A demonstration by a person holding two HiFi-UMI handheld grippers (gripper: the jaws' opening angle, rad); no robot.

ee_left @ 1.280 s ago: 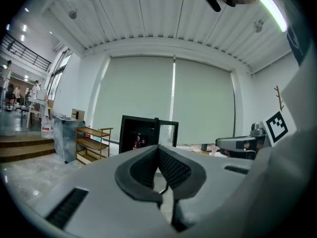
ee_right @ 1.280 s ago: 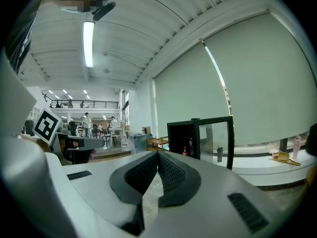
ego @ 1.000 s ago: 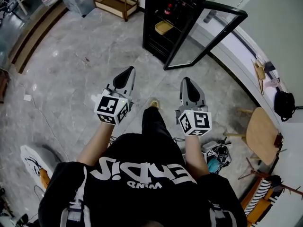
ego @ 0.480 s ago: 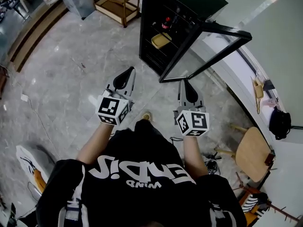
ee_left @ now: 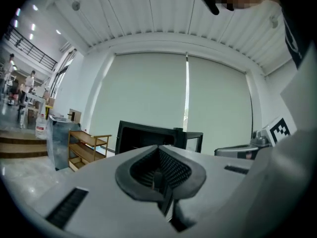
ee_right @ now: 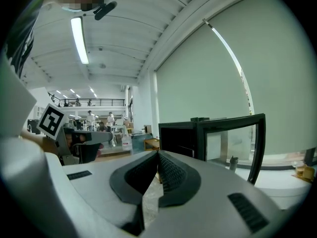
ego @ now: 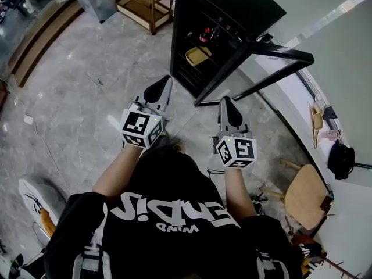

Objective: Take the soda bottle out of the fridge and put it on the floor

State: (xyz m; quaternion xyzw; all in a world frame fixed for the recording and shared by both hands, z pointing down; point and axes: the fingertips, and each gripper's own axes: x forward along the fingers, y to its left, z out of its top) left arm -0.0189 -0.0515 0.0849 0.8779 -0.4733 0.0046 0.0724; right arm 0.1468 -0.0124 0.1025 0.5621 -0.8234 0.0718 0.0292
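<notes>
On the grey marble floor (ego: 75, 92), facing a black fridge (ego: 232, 4) whose glass door (ego: 282, 52) is standing swung open to the right, we are holding one tool in each hand. The left hand-held gripper (ego: 163, 85) is pointing toward the fridge with its two jaws pressed together, and its own view is showing the ribbed black pads meeting with nothing between them. The right hand-held gripper (ego: 225, 102) is hanging just beside it and aiming the same way. Its jaws are also meeting at the tips and pinching nothing. Neither one is touching the fridge or the door.

The dark soda bottle with red at its top (ego: 204, 37) is sitting inside the fridge on an upper shelf, close to the open front. A shallow yellow tray (ego: 197, 56) is lying on the shelf just below it.

We are wearing a black T-shirt with white lettering (ego: 168, 214), which is filling the lower part of the head view. A light wooden shelf unit (ego: 139, 2) is standing to the left of the fridge. A wooden chair with a round seat (ego: 301, 195) is standing at the right, and a black bag (ego: 339, 158) is resting beyond it, near the wall.
</notes>
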